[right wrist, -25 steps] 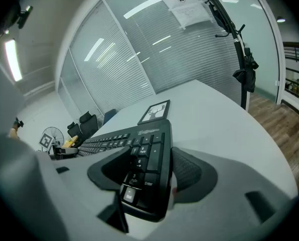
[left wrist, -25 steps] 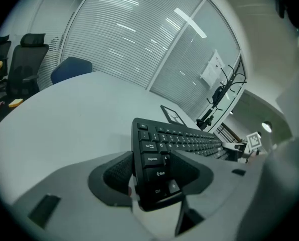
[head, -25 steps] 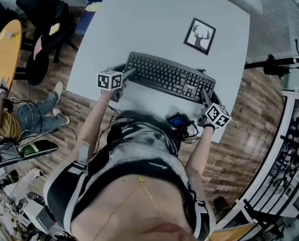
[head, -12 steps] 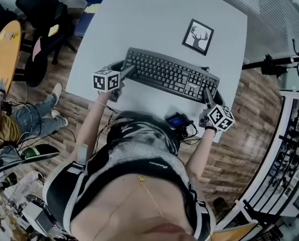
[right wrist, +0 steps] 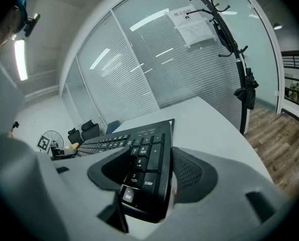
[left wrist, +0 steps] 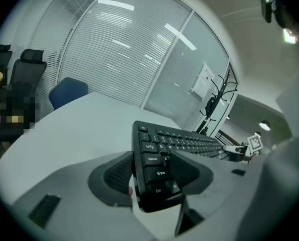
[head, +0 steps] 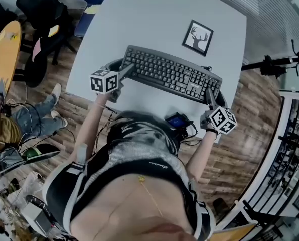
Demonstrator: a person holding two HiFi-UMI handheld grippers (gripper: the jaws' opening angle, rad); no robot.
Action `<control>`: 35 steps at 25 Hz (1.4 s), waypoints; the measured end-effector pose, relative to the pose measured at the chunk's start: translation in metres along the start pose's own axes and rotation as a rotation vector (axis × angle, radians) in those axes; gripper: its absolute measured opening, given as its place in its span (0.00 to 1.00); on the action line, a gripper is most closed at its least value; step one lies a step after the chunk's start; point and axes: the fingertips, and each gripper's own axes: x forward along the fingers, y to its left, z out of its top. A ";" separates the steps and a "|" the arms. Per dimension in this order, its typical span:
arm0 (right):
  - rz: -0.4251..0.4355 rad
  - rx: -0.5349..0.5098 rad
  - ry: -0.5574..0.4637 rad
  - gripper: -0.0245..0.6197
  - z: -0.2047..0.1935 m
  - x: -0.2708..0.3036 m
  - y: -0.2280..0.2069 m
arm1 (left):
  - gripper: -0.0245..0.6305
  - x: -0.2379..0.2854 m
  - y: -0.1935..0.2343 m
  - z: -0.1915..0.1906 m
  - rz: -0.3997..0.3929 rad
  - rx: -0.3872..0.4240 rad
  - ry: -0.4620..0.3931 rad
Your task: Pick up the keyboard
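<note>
Slightly higher than before, the keyboard (head: pixel 172 75) hangs mid-frame between left gripper (head: pixel 127 73) and right gripper (head: pixel 208 94), each clamping one end.

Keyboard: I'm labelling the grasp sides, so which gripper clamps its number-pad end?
The right gripper: the keyboard end between its jaws shows 3, 6 and Enter keys. The left gripper clamps the Caps Lock, Shift and Ctrl end.

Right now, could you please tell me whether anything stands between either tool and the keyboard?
Nothing visible does. The left tool grips the keyboard at its left end and the right tool grips its number-pad end, both in direct contact. The framed deer picture lies apart, beyond it.
</note>
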 end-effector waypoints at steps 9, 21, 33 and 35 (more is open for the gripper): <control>0.010 -0.011 -0.049 0.44 0.025 -0.015 0.011 | 0.38 -0.014 -0.014 0.026 0.002 0.028 -0.063; 0.010 -0.009 -0.094 0.44 0.051 -0.031 0.025 | 0.38 -0.031 -0.026 0.060 0.004 0.043 -0.135; 0.013 -0.009 -0.099 0.44 0.058 -0.039 0.035 | 0.37 -0.043 -0.028 0.067 0.021 0.021 -0.159; 0.015 -0.013 -0.107 0.44 0.062 -0.041 0.038 | 0.37 -0.047 -0.029 0.069 0.024 0.021 -0.170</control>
